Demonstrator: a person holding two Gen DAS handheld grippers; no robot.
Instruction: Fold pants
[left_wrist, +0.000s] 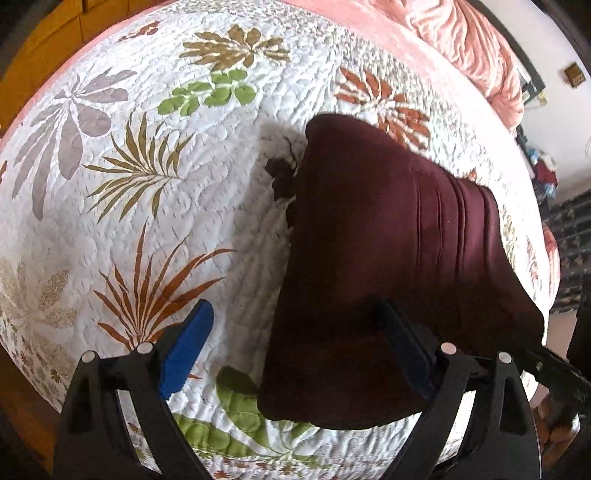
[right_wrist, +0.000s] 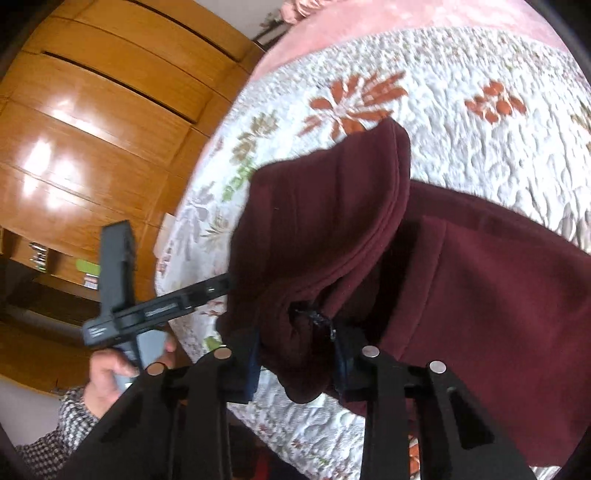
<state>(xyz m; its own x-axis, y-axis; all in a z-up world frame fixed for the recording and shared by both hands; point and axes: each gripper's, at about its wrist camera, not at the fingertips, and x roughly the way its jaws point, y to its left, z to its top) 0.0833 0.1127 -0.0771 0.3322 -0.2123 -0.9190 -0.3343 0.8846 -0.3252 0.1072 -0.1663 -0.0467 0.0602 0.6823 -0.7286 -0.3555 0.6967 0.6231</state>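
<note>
Left gripper (left_wrist: 295, 347) fingers spread wide; right gripper (right_wrist: 295, 363) fingers pinched together.

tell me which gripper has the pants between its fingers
The right gripper: maroon pants bunch between its fingers. The left gripper is wide open, pants only over one finger.

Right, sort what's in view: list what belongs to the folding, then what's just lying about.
Job:
pants
left gripper, open beside them
right gripper, with pants cloth between its fingers
quilt under them

Lying about:
pink blanket
wooden wardrobe
</note>
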